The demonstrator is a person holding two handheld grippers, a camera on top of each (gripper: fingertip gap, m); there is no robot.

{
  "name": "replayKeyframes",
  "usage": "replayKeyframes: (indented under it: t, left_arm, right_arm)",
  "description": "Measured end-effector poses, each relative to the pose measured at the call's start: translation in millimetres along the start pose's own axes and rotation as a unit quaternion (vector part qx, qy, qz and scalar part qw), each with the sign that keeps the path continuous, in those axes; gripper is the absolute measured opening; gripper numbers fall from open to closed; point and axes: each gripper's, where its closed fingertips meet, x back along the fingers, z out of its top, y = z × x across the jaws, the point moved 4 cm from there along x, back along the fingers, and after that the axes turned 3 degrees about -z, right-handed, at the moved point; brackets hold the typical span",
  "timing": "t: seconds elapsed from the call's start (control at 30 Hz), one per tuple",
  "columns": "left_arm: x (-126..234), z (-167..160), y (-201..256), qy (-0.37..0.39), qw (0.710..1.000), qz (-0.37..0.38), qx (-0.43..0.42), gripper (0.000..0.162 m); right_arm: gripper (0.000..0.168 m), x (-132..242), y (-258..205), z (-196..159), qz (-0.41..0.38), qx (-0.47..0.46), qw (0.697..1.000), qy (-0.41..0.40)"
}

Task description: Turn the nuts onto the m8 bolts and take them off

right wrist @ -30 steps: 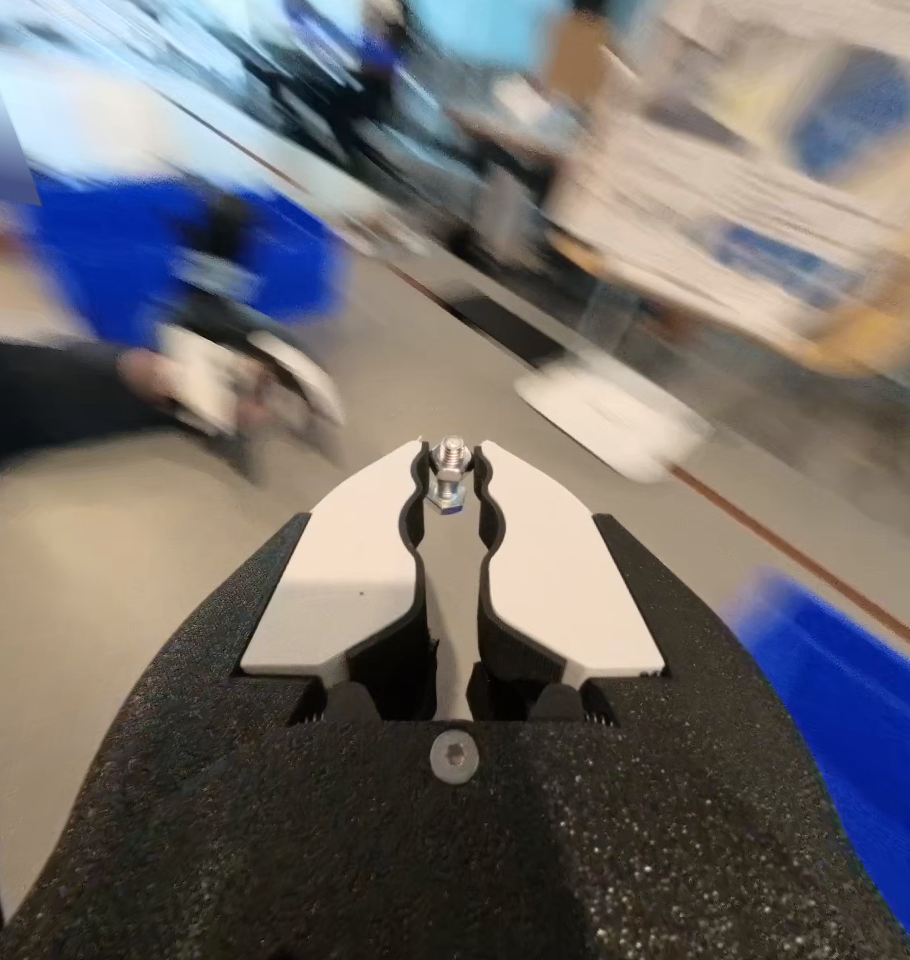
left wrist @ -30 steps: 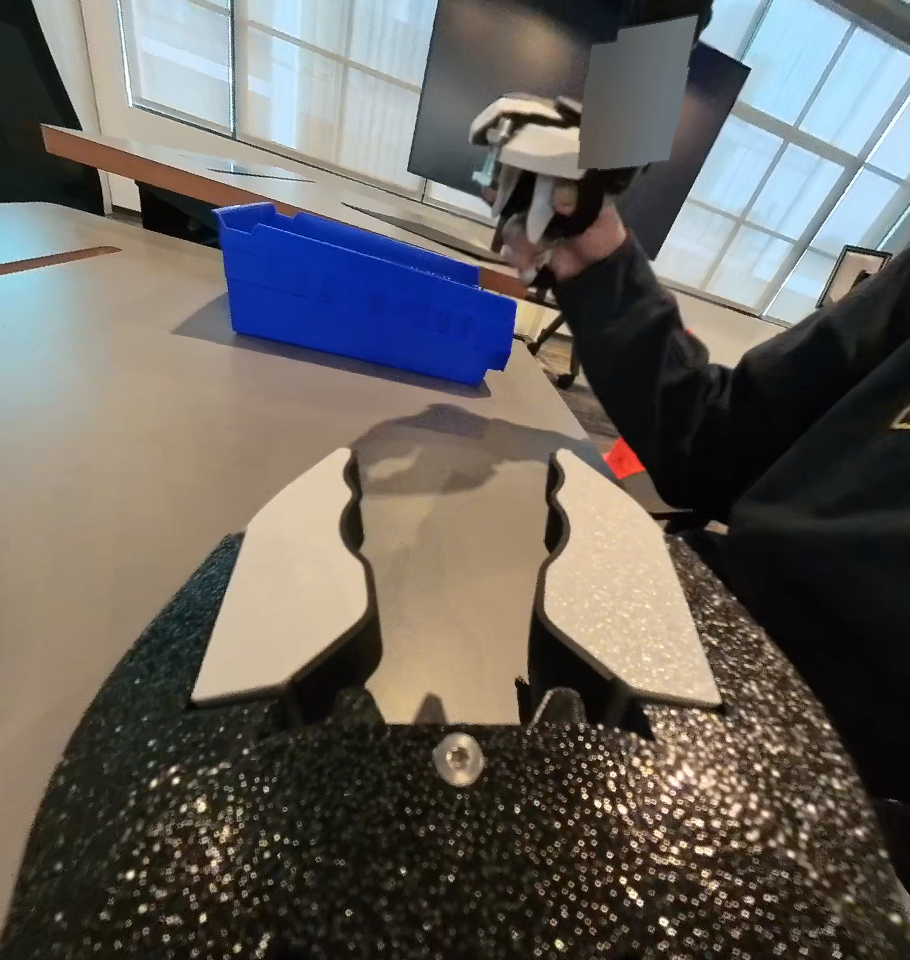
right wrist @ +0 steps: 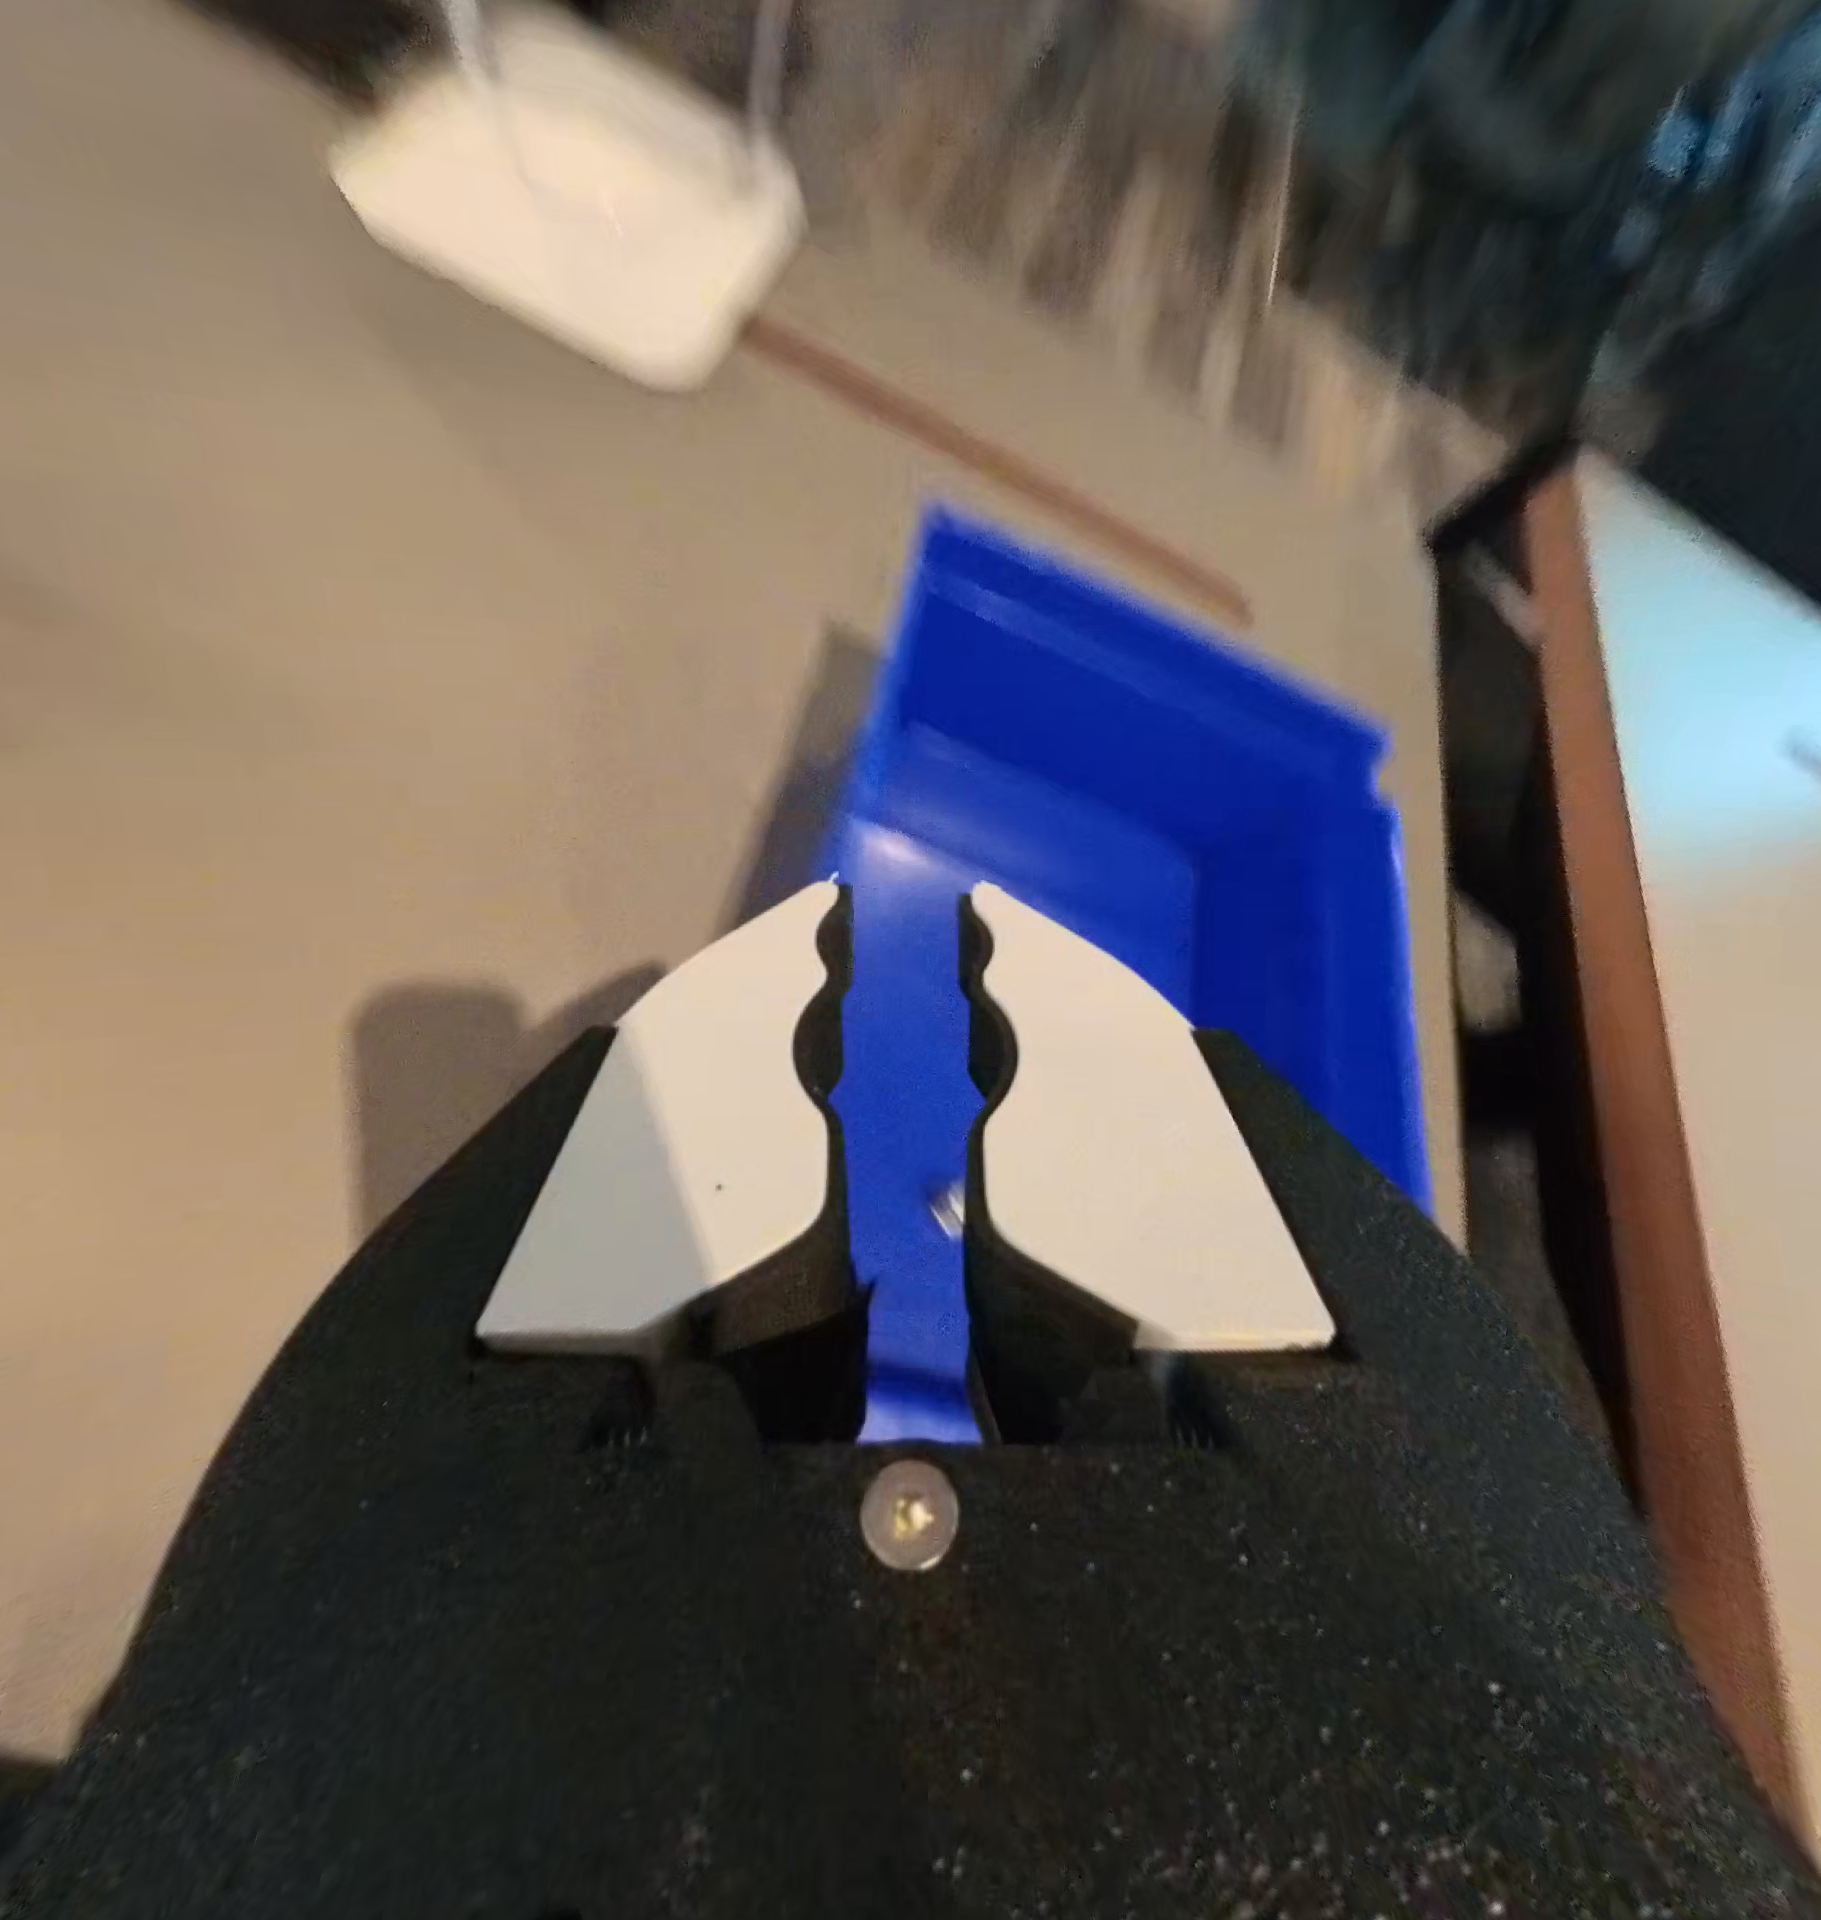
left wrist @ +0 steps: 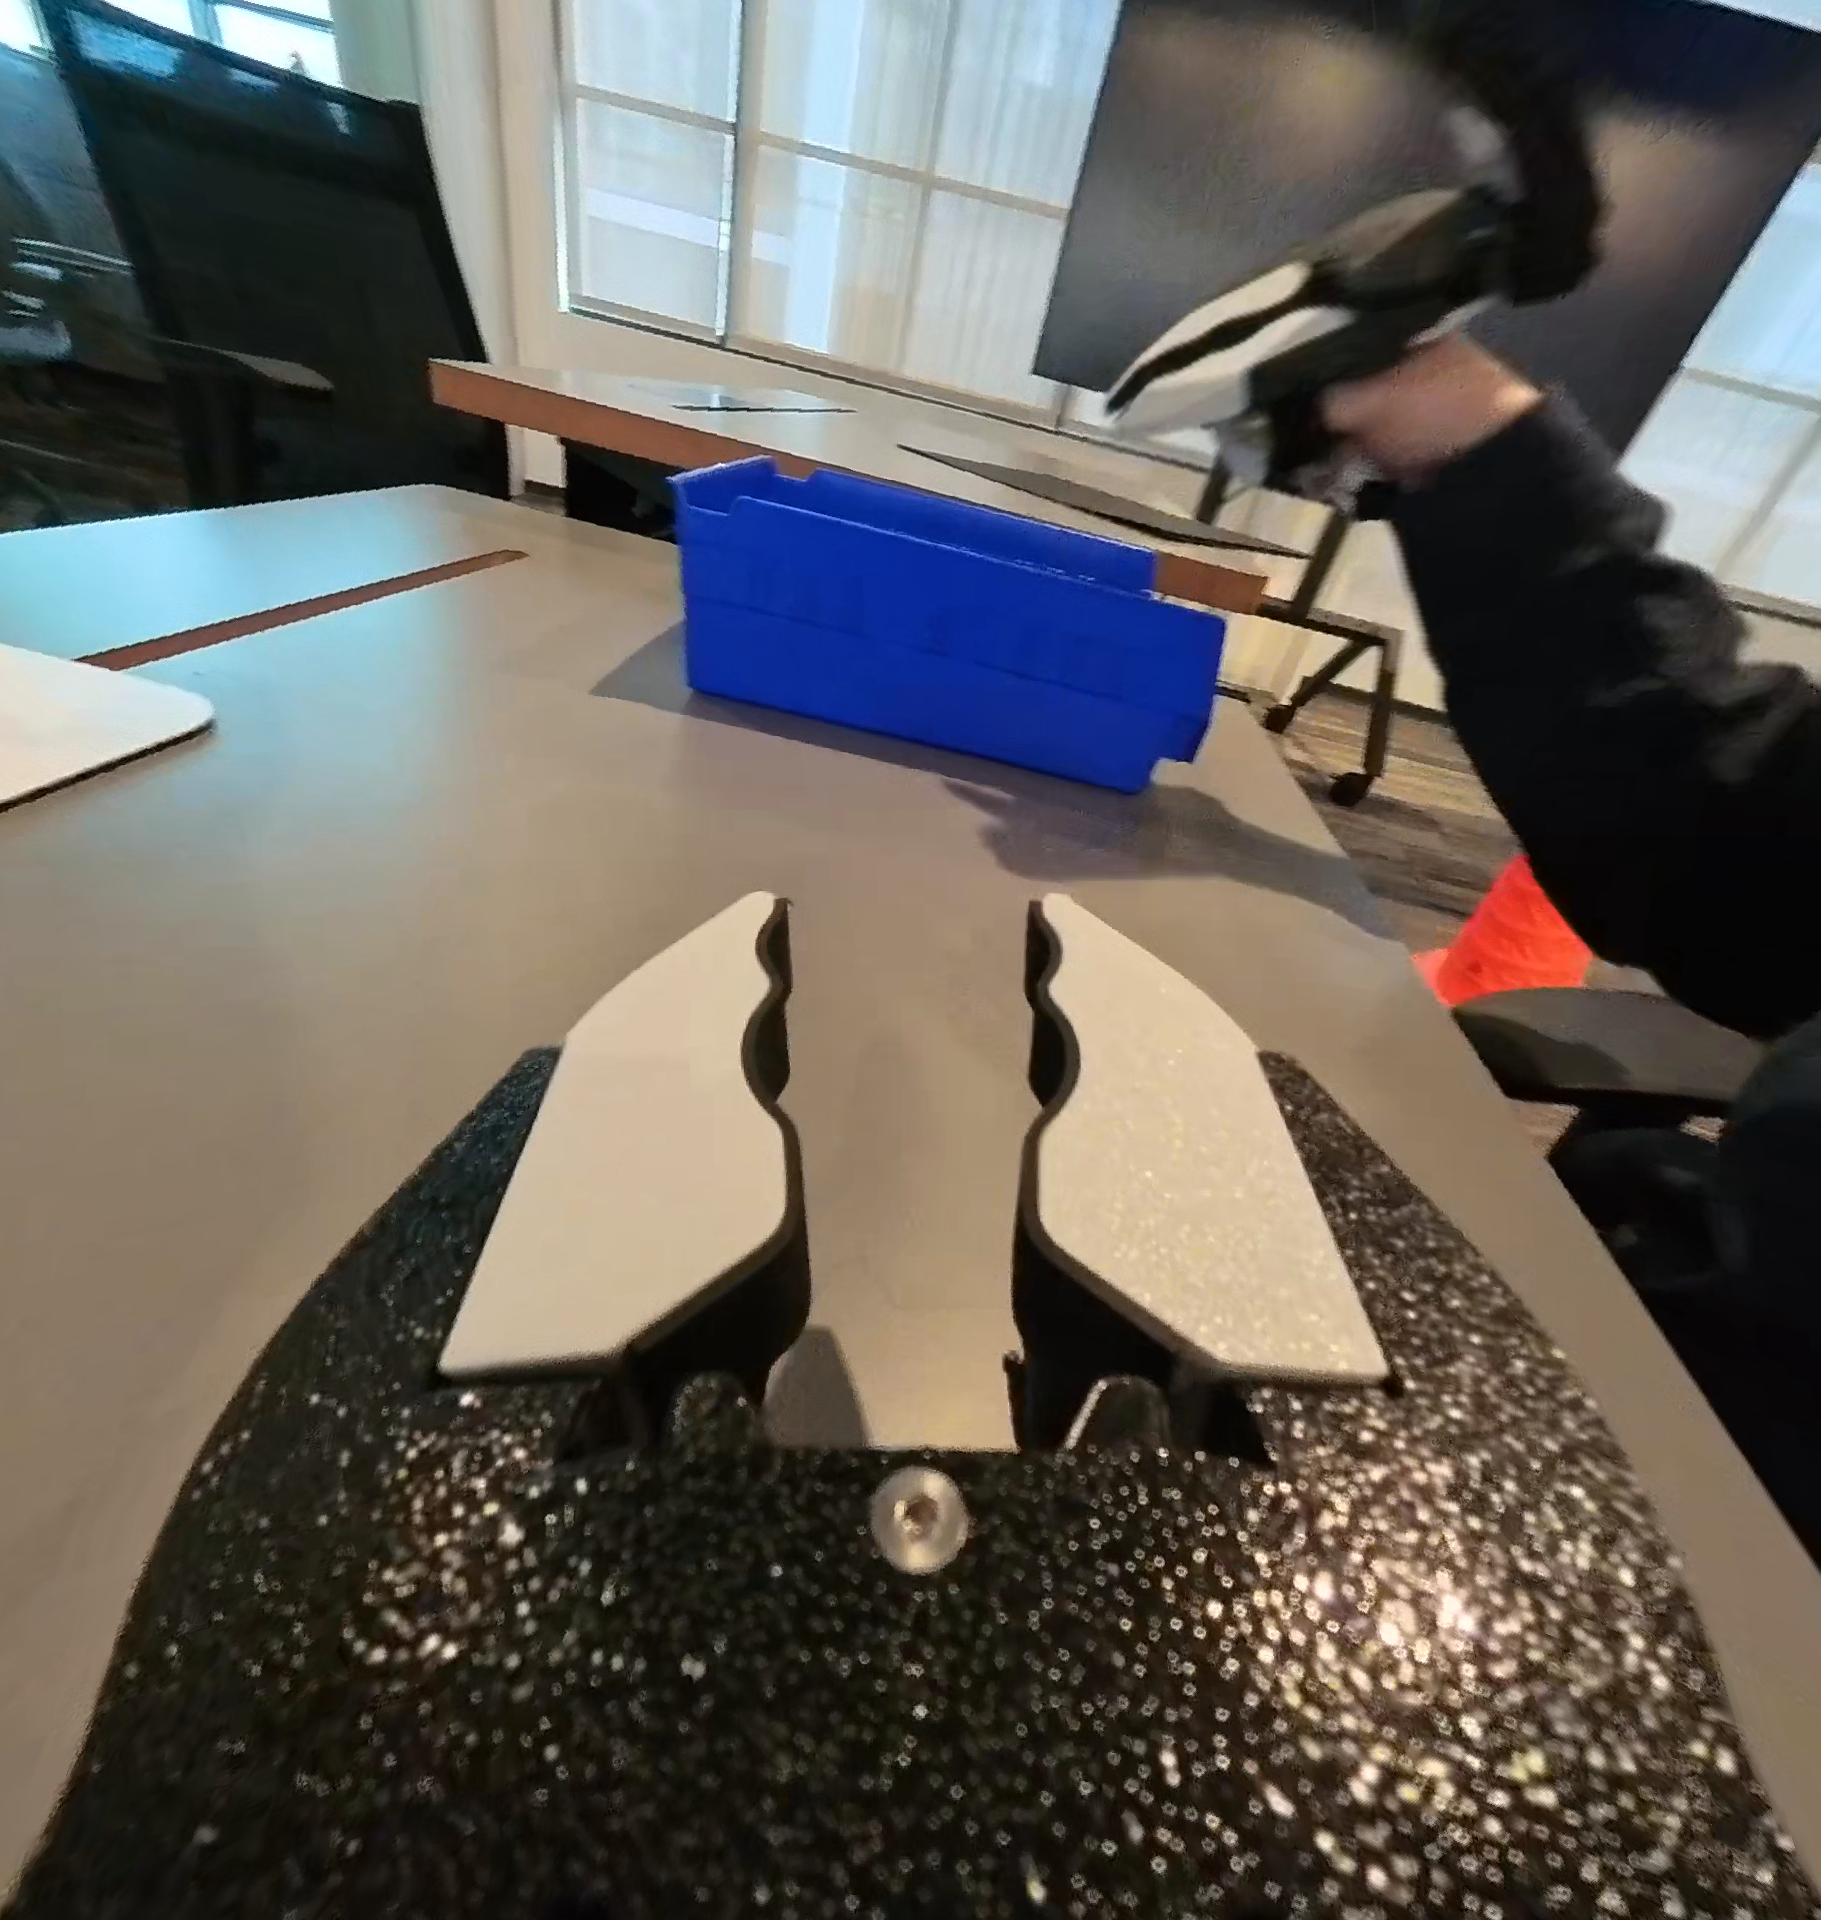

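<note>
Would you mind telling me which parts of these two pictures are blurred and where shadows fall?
Left wrist view: sharp table and blue bin, right tongs motion-blurred, their shadow on the table beside the bin. Right wrist view: background smeared, left tongs absent.

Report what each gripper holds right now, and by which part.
Nothing. The left gripper is open over bare table. The right gripper is open above the blue bin, where a small metal piece shows between its fingers, ungripped.
</note>
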Motion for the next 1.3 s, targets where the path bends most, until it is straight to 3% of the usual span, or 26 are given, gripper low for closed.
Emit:
replayKeyframes:
  t: [0.03, 0.2, 0.33, 0.4, 0.53, 0.67, 0.73, 0.87, 0.97, 1.1, 1.2, 1.3]
  left_arm:
    - [1, 0, -3, 0.000, 1.000, 0.017, -0.001, 0.043]
    - [15, 0, -24, -0.016, 0.991, 0.130, -0.035, 0.036]
    - [26, 3, -32, 0.009, 0.987, 0.158, -0.014, 0.031]
    - [29, 4, -33, 0.018, 0.987, 0.161, -0.002, 0.031]
    - [31, 4, -33, 0.021, 0.985, 0.171, -0.004, 0.030]
    - [36, 9, -28, 0.039, 0.983, 0.177, -0.008, 0.020]
    - [41, 20, -21, 0.057, 0.982, 0.178, -0.016, 0.016]
    - [66, 61, -7, 0.052, 0.971, 0.230, -0.048, 0.026]
    - [105, 97, 8, 0.024, 0.969, 0.235, -0.076, 0.019]
    - [200, 125, -17, -0.045, 0.937, 0.330, -0.104, 0.015]
    - [263, 123, -55, -0.153, 0.916, 0.357, -0.099, 0.016]
    - [289, 104, -85, -0.255, 0.922, 0.287, -0.048, 0.022]
  right_arm:
    - [0.018, 2, -21, 16, 0.010, -0.004, 0.999, 0.045]
    - [0.022, -40, -132, 58, 0.108, -0.063, 0.980, 0.157]
    - [0.021, -93, -204, 79, 0.156, -0.079, 0.958, 0.227]
    - [0.019, -113, -227, 88, 0.140, -0.066, 0.950, 0.270]
    - [0.016, -128, -256, 87, 0.140, -0.046, 0.939, 0.311]
    - [0.002, -123, -264, 82, 0.126, -0.029, 0.934, 0.333]
    - [0.000, -119, -266, 88, 0.122, -0.027, 0.926, 0.356]
    - [0.000, -121, -282, 96, 0.124, -0.004, 0.915, 0.383]
    - [0.000, -125, -292, 103, 0.132, 0.008, 0.908, 0.397]
    - [0.000, -132, -304, 107, 0.145, 0.036, 0.909, 0.390]
    - [0.000, -132, -306, 108, 0.154, 0.041, 0.906, 0.393]
    - [0.000, -132, -307, 108, 0.159, 0.041, 0.905, 0.392]
